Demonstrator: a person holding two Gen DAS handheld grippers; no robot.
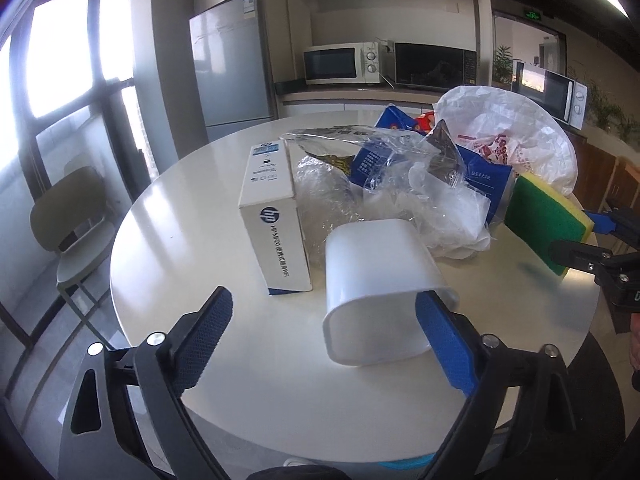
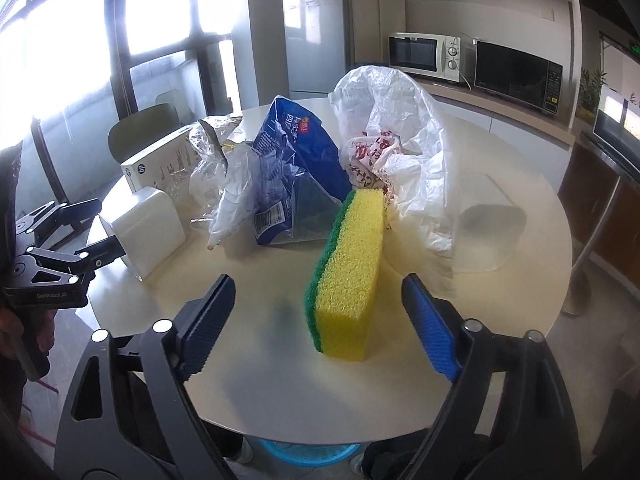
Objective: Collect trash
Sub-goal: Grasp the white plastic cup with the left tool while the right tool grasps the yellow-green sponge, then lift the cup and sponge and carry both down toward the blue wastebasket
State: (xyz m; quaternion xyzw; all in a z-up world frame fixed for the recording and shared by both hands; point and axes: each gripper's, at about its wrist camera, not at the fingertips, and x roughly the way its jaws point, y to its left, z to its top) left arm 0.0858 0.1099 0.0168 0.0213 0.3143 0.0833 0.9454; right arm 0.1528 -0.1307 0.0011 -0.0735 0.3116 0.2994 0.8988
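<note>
The white carton (image 1: 274, 216) lying toward the left edge of the round table (image 1: 280, 392) carries a blue HP roundel on its end face, with a line of small print beneath that reads "HP" and then goes too fine to follow. The body of the left gripper (image 1: 324, 336), seen from the right wrist, is stamped "GenRobot.AI".

In the middle of the table the trash makes one loose heap: a crumpled blue snack bag (image 2: 288, 168) with white characters and a barcode, clear plastic film (image 1: 332, 184) spread beside the carton, a wad of crinkled clear wrap (image 1: 444, 216), and behind them a tall white plastic bag (image 2: 396, 128) with red printing (the characters are not legible).

At the near edge a white tub (image 1: 380, 280) lies on its side; the left gripper's blue pads stand wide apart, the right pad at the tub's rim, though contact cannot be told. A yellow sponge with a green scouring face (image 2: 352, 272) stands on its edge between the spread fingers of the right gripper (image 2: 320, 324), touching neither.

The table is glossy cream. Beyond it stand a silver fridge (image 1: 232, 68), a white microwave (image 1: 342, 63) beside a black one (image 1: 434, 66), tall windows and an olive chair (image 1: 72, 220).
</note>
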